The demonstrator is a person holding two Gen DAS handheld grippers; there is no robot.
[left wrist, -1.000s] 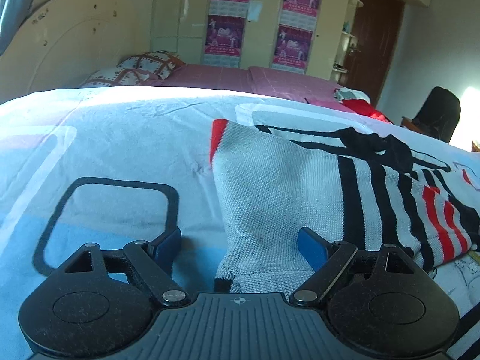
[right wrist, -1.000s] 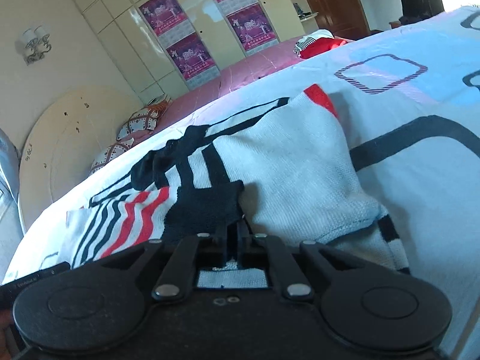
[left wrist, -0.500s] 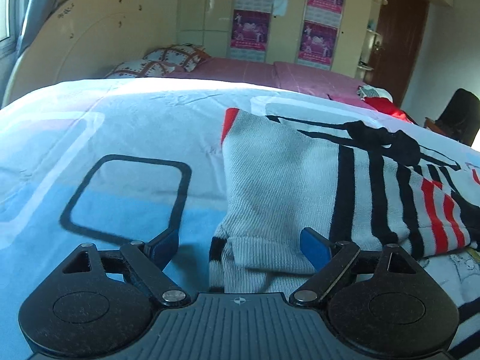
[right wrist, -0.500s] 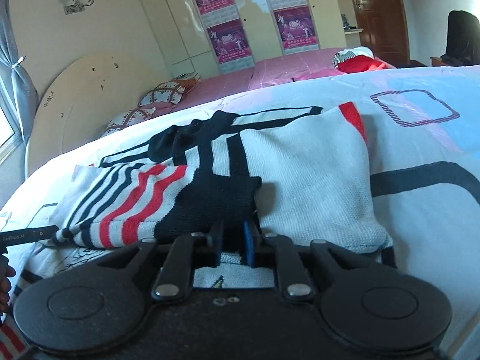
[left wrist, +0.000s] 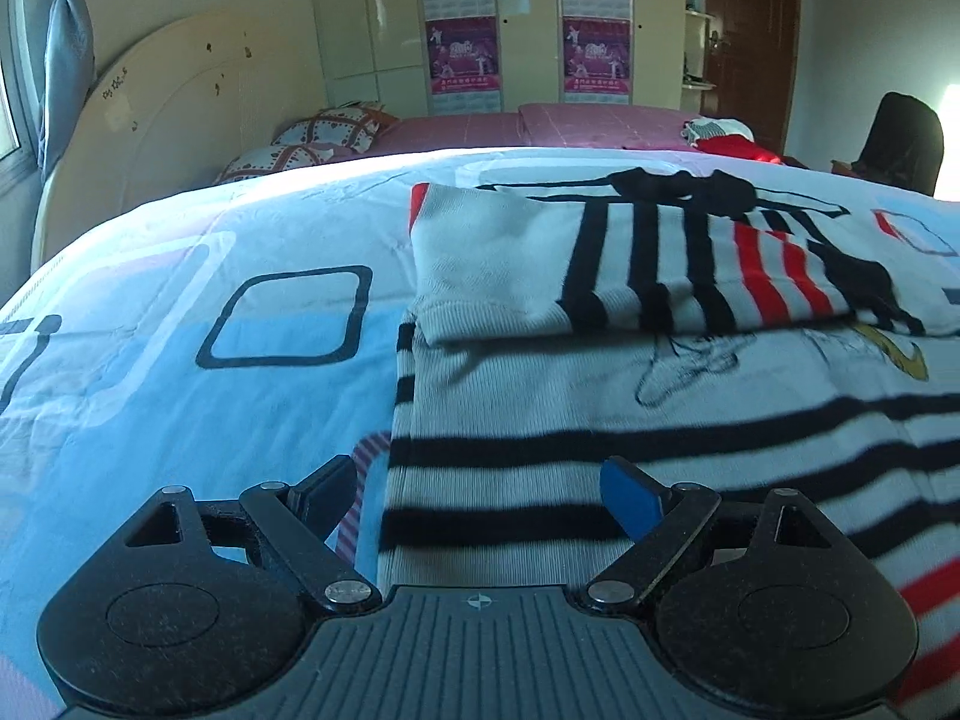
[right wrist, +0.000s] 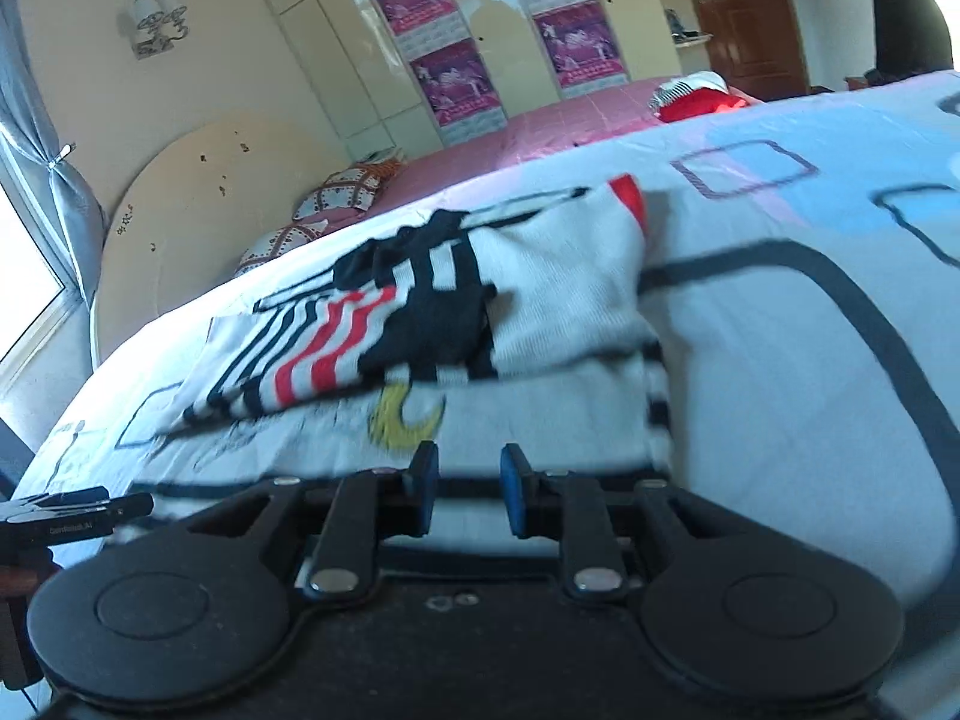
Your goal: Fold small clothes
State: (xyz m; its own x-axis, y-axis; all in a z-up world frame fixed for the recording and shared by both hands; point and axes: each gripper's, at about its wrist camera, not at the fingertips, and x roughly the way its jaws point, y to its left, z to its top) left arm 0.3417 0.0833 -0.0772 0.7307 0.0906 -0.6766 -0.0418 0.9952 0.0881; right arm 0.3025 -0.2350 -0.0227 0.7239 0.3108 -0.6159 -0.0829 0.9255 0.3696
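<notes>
A grey knitted sweater with black and red stripes lies flat on the patterned bed cover. Both sleeves are folded across its upper part. My left gripper hovers wide open over the sweater's lower left edge, with nothing held. In the right wrist view the same sweater shows its folded sleeves and a yellow moon print. My right gripper stands low over the sweater's body. Its jaws are opening, and the narrow gap between them is empty. The left gripper's tip shows at the far left.
Behind the cover lies a pink bed with patterned pillows and a small pile of red and white clothes. A rounded headboard, a wardrobe with posters, a brown door and a dark chair stand beyond.
Both grippers have drawn back from the folded sleeves toward the sweater's lower part. The right gripper has let go of the black cuff and its jaws have parted.
</notes>
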